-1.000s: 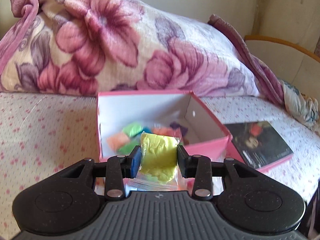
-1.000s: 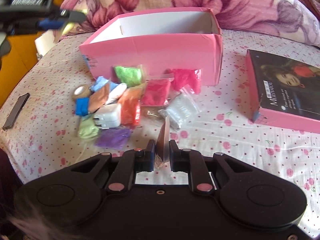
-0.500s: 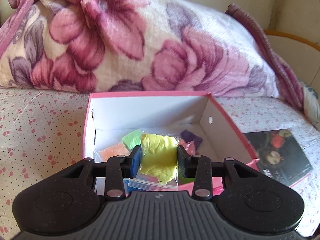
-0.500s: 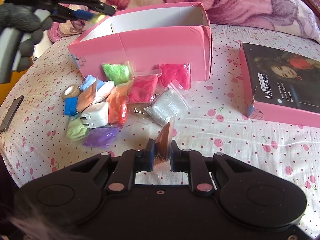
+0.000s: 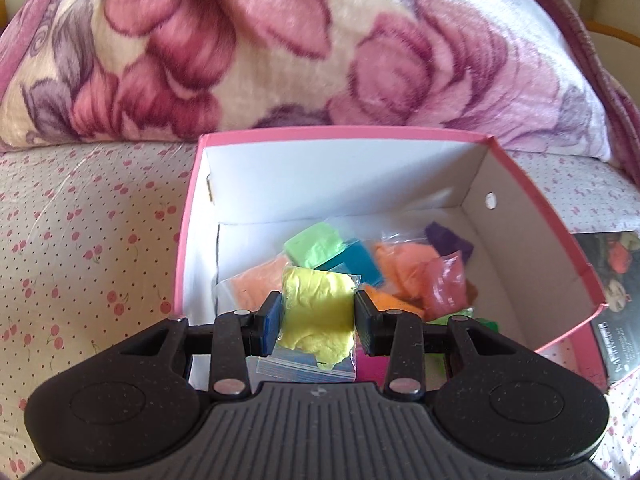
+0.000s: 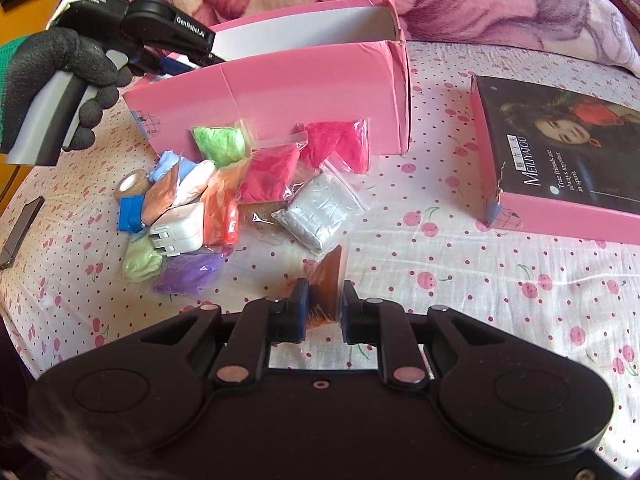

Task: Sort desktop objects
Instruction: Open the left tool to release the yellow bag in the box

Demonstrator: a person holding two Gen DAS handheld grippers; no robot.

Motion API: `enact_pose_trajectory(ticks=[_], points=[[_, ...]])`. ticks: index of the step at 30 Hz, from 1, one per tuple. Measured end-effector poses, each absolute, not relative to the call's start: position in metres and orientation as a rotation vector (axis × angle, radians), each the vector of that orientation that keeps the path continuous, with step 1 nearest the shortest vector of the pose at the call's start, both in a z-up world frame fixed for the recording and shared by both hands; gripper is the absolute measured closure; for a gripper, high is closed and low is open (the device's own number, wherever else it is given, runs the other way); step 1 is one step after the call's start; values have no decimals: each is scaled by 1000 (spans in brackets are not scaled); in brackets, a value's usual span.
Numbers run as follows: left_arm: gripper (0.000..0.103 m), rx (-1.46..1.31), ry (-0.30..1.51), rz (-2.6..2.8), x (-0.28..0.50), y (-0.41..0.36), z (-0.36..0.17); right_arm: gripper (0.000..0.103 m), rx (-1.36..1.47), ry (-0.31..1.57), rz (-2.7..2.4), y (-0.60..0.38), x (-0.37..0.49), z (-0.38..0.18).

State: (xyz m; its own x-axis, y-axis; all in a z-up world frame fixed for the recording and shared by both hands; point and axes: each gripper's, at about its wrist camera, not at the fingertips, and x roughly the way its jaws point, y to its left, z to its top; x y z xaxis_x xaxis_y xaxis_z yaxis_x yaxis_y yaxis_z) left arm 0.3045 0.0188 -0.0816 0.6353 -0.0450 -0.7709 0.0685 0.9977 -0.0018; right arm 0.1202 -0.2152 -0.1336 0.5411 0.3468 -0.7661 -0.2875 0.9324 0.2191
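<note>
Over pink box (image 5: 536, 216) | left claw (image 5: 318, 318) clamps yellow bag (image 5: 318, 308) | right claw (image 6: 323, 300) (low) pinches brown bag (image 6: 326, 280)

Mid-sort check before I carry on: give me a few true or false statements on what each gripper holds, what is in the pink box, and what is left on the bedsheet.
1. The left gripper is shut on a yellow clay bag over the open pink cardboard box. True.
2. The pink box is empty. False: several coloured clay bags lie inside, among them a light green one and an orange one.
3. The right gripper is open and holds nothing. False: it is shut on a brown clay bag.
4. A white plug adapter lies in the pile of bags on the cherry-print bedsheet. True.
5. The silver clay bag is already in the box. False: it lies on the bedsheet in front of the box.
</note>
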Motion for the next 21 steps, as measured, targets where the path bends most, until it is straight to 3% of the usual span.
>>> enact_pose_trajectory(ticks=[3,6,21], points=[[64,64,902,-55,307,17,-85,88,81,930,374,-217,121,-135],[35,91,919,-49,310,15,-88,88,79,932,371,-217,121,-135],[35,117,827,-73,275,4,-53,88,91,938,358,-218,118,-133]])
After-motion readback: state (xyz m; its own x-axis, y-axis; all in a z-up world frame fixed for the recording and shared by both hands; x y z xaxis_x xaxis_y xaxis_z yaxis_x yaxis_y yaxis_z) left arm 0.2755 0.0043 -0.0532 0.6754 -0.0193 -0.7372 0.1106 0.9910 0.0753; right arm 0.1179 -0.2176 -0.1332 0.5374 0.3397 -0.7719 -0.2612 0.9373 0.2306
